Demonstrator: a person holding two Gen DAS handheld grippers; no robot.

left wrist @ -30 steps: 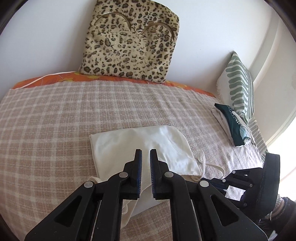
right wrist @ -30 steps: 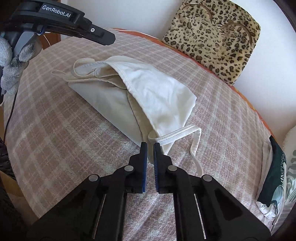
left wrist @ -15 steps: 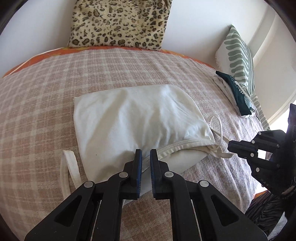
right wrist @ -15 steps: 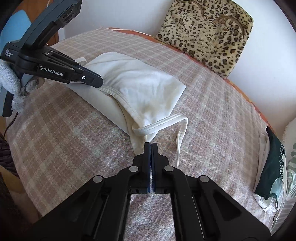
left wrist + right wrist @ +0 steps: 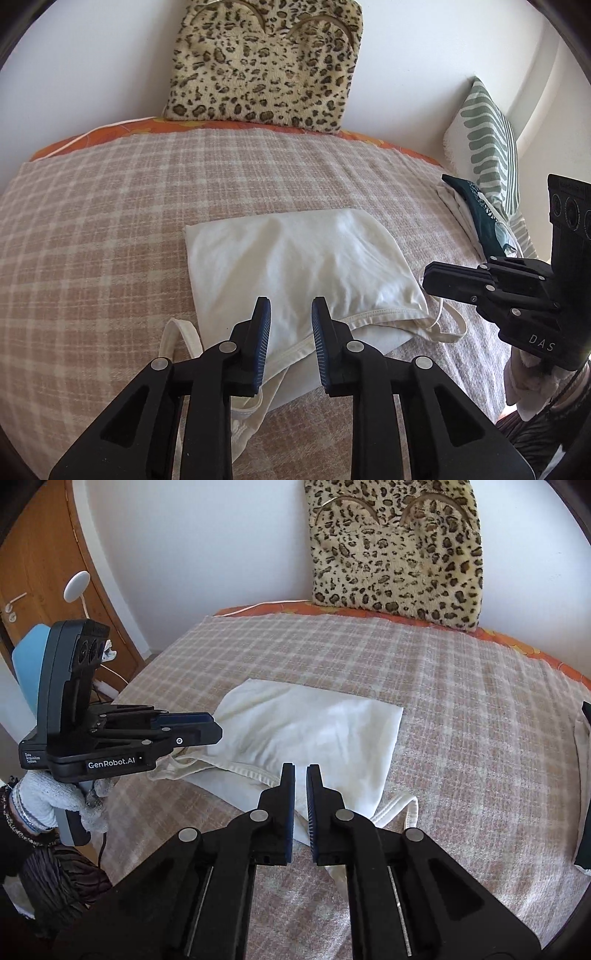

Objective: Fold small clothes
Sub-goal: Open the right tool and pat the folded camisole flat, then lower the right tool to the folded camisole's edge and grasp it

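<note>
Two grippers are in my hands above the plaid bedspread (image 5: 92, 236). My left gripper (image 5: 291, 314) hangs with its jaws parted and nothing between them, poised over the hemmed near edge of the cream top (image 5: 295, 254). My right gripper (image 5: 301, 781) shows a narrow gap between its pads, empty as well, over the same garment's near edge. That top lies folded into a rough rectangle around the middle of the bed, closer to its near edge, one strap (image 5: 177, 332) trailing off on the left and another loop (image 5: 400, 806) on the right. Folded dark and white clothes (image 5: 476, 218) sit at the bed's right edge, beside a striped pillow (image 5: 487, 147). At the far edge, a leopard-print cushion (image 5: 262, 62) leans on the wall.
</note>
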